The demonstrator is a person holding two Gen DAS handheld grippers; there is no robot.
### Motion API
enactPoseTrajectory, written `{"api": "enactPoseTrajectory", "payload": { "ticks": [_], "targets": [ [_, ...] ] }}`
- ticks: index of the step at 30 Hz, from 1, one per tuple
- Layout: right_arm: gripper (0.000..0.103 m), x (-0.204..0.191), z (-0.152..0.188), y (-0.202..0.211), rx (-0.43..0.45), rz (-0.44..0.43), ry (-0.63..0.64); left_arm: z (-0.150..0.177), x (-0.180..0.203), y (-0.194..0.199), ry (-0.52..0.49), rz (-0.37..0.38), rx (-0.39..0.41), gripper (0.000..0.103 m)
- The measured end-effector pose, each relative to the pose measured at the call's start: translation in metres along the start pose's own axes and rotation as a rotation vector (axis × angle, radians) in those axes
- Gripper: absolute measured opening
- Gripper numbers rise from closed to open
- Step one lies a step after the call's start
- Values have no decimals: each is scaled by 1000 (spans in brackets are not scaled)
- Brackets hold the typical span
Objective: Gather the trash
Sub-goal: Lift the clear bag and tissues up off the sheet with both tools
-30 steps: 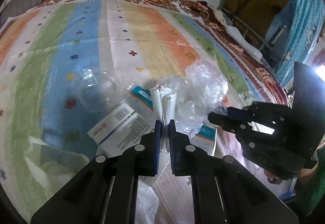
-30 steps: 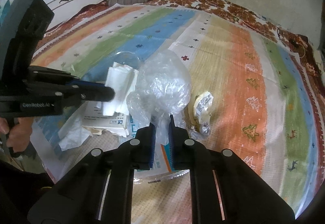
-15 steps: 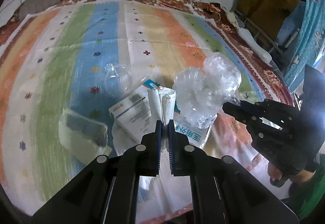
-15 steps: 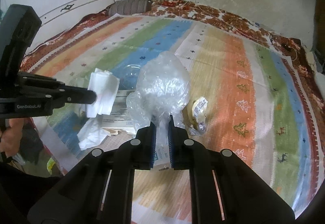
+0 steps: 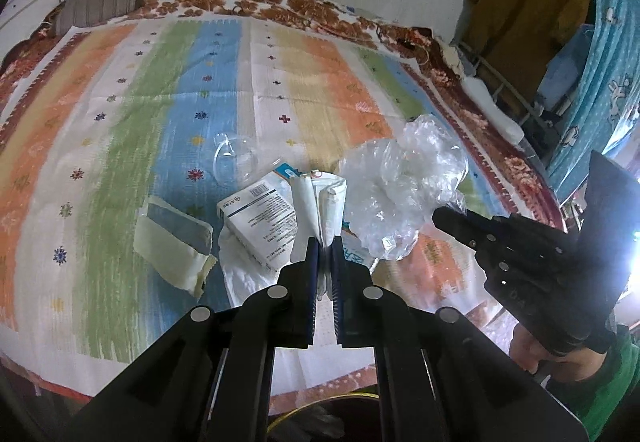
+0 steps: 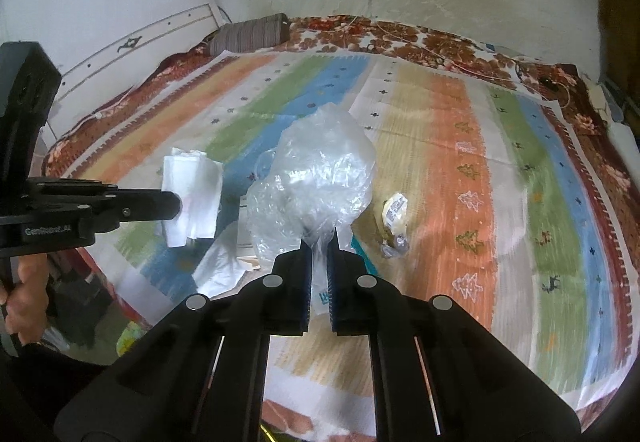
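My left gripper (image 5: 325, 248) is shut on a folded white paper wad (image 5: 320, 201) and holds it up above the striped bed cover; the wad also shows in the right wrist view (image 6: 192, 197). My right gripper (image 6: 319, 242) is shut on a crumpled clear plastic bag (image 6: 316, 181), lifted off the bed; the bag shows to the right in the left wrist view (image 5: 404, 189). On the cover below lie a white printed box (image 5: 260, 226), a pale folded wrapper (image 5: 176, 242), a clear plastic lid (image 5: 232, 161) and a small yellowish wrapper (image 6: 394, 215).
The striped cover (image 5: 120, 121) spreads over a bed with a floral sheet edge (image 6: 400, 37). A striped pillow (image 6: 250, 33) lies at the far wall. A blue curtain (image 5: 600, 81) and a rack stand to the right. A dark bin opening (image 5: 320, 414) shows below the bed's near edge.
Both grippers have risen and pulled back from the bed with their loads. More of the bed and wall shows, and the trash on the cover looks smaller.
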State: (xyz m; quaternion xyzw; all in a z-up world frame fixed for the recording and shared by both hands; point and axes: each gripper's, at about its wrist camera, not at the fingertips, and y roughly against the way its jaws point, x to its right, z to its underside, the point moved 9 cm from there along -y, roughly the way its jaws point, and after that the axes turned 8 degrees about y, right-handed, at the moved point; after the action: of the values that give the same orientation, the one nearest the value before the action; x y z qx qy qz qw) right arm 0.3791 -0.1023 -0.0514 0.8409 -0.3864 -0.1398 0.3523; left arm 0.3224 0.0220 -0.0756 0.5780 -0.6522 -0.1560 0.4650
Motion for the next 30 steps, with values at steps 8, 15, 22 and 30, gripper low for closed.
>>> {"api": "enactPoseTrajectory", "payload": {
  "ticks": [8,15,22,30],
  "targets": [
    [4,-11,1,23,28,-32,-34,9,6,17,11,12,17,5],
    [4,-19,4,40,44,-44,-55,17,11,38,37,32,42,5],
    [4,-27,8,60,65,-53,-92,26,15,54,37,39,58,5],
    [4,-38,18,85,97,-42,-97,40,18,73,52,56,77,5]
  ]
}}
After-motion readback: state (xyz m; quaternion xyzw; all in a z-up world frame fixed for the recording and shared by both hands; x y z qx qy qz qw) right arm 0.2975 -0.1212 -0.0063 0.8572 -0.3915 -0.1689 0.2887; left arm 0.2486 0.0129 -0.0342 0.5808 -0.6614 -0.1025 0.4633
